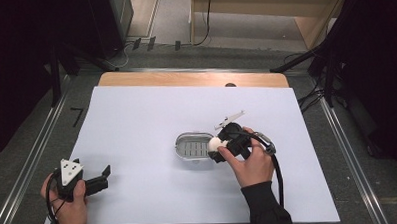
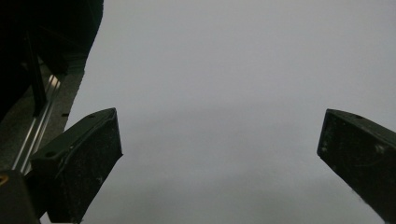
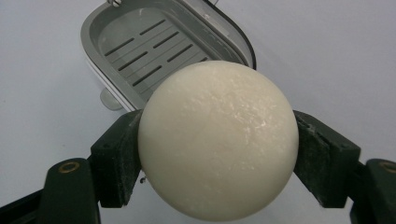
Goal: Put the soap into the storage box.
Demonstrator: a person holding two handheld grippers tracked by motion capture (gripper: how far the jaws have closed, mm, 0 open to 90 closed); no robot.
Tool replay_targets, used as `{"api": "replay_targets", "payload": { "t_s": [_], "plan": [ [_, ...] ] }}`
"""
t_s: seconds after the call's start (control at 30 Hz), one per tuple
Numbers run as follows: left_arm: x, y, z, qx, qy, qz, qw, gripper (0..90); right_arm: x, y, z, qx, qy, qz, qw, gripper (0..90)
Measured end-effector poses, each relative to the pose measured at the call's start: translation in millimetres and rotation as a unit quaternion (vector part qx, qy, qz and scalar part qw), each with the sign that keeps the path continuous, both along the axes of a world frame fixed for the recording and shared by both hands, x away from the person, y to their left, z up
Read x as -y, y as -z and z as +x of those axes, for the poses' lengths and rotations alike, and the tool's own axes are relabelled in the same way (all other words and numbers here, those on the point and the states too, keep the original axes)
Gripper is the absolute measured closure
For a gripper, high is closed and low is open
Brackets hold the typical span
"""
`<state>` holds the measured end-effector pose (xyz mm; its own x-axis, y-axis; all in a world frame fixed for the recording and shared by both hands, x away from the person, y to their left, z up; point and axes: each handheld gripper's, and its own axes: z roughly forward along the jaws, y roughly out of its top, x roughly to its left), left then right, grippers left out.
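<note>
Soap ball (image 3: 218, 140): round, cream-white, faintly pitted surface; clamped between the two black jaws of the right gripper (image 3: 218, 154), one pad pressed to each side; in the high view the soap ball (image 1: 214, 143) sits at the gripper's tip, just at the right end of the soap dish, above the white sheet rather than resting on it
Soap dish (image 1: 193, 146): grey, rounded-rectangular, slotted drain floor inside; lies open-side up near the middle of the white sheet, slightly right of centre; in the right gripper view the soap dish (image 3: 112, 37) shows beyond the ball, its near rim partly hidden by it; nothing lies in the visible part of its tray
Right gripper (image 1: 222, 147): held in the person's right hand (image 1: 251, 165), pointing left toward the dish; jaws partly spread and gripping the soap ball; black cable loops back along the dark sleeve (image 1: 265, 204)
Left gripper (image 1: 104, 176): held in the left hand (image 1: 69, 206) at the near left corner of the sheet, well apart from dish and ball; grey three-cornered plate on top; in the left gripper view the jaws stand wide, nothing between them, plain white surface beyond
White sheet (image 1: 147, 144): covers most of the table; a strip of wooden tabletop (image 1: 185, 78) shows along the far edge
</note>
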<state>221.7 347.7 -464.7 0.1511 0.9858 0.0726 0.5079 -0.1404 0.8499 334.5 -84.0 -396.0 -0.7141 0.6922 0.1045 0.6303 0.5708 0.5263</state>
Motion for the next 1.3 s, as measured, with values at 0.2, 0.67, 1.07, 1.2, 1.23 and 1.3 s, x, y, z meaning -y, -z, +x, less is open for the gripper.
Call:
{"api": "replay_targets", "payload": {
  "t_s": [0.2, 0.67, 1.07, 1.2, 1.23, 1.3],
  "plan": [
    [-0.2, -0.1, 0.0, 0.0, 0.001, -0.001, 1.0, 0.2, -8.6, -0.1, 2.2, -0.001, -0.003, -0.003, 1.0, 25.2],
    [-0.3, -0.1, 0.0, 0.0, 0.001, -0.001, 1.0, 0.2, -30.3, -0.8, 8.2, -0.001, -0.02, -0.001, 0.9998, 25.2],
    [-0.3, 0.0, 0.0, 0.0, 0.002, -0.002, 1.0, 0.2, -48.9, -0.4, 11.4, -0.003, -0.036, 0.0, 0.9994, 25.2],
    [-0.5, 0.0, 0.0, 0.001, 0.002, -0.003, 1.0, 0.2, -53.3, 1.5, 12.6, -0.009, -0.039, 0.0, 0.9992, 25.2],
    [-0.5, 0.0, 0.0, 0.001, 0.002, -0.003, 1.0, 0.2, -53.6, 2.0, 13.0, -0.008, -0.041, -0.001, 0.9991, 25.2],
    [-0.5, 0.0, 0.0, 0.001, 0.002, -0.003, 1.0, 0.2, -54.7, 2.8, 13.2, -0.012, -0.039, -0.001, 0.9992, 25.2]
  ]
}}
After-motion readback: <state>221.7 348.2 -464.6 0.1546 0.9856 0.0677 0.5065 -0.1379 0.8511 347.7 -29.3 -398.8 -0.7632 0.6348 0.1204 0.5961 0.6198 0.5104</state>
